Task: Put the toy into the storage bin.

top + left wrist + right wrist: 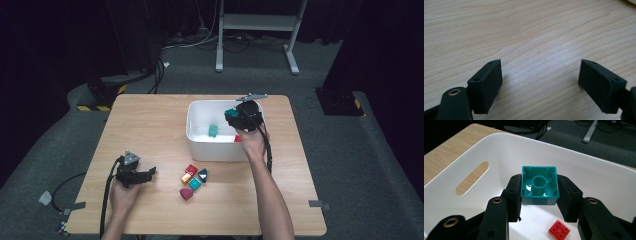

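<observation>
The right gripper [539,195] clamps a teal brick [539,185] over the white bin [499,147] — below it already lie a red brick [559,230] and another teal piece [213,130]. Five blocks [192,181] remain, near the left gripper [540,82], whose jaws stand wide and empty.
</observation>
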Tool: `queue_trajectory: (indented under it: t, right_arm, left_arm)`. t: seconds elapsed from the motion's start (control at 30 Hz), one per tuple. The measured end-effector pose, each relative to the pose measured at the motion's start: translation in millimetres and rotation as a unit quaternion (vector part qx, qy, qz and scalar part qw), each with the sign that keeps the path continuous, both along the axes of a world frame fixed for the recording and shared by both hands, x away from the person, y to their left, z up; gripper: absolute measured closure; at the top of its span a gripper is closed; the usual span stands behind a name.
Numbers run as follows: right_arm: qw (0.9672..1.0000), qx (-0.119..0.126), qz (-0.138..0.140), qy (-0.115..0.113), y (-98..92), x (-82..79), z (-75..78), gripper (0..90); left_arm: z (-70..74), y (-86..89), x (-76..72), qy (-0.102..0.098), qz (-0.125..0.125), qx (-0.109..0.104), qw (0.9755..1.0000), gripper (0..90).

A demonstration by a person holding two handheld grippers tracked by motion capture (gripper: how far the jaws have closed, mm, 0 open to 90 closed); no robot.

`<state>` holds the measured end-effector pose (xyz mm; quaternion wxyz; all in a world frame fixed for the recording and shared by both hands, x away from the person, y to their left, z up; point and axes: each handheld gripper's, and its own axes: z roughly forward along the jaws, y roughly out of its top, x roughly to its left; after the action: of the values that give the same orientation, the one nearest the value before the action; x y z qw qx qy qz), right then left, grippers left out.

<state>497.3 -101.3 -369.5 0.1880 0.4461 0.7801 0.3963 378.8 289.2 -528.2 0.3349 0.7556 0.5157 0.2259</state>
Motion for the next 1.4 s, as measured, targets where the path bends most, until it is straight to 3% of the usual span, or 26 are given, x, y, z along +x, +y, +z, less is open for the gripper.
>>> queue_trajectory:
  t: [0.3,0.53,0.97,1.07,1.2,1.4]
  right_arm:
    - [1.0,-0.007,-0.003,0.002,-1.4,-0.5,-0.9,56.0]
    - [1.0,0.005,-0.006,-0.002,-7.8,-4.8,-2.1,50.3]
    - [0.9982,0.048,0.01,-0.036,-24.3,-31.8,8.0,45.3]
    - [0.9976,0.048,0.022,-0.044,-24.7,-41.2,10.8,44.9]
    - [0.9953,0.067,0.042,-0.055,-27.3,-54.5,11.1,44.7]
    - [0.9948,0.066,0.051,-0.058,-30.0,-71.3,6.1,44.0]
  left_arm:
    - [0.0,0.0,0.1,0.0,0.0,0.0,1.0,19.5]
    - [0.0,0.0,0.0,-0.001,0.001,0.0,1.0,19.7]
    - [0.0,0.0,0.0,-0.001,0.001,0.0,1.0,19.8]
    - [0.0,0.0,0.0,-0.001,0.001,0.0,1.0,19.8]
    - [0.0,0.0,-0.1,-0.001,0.001,0.0,1.0,19.8]
    - [0.0,0.0,-0.1,-0.001,0.001,0.0,1.0,19.8]
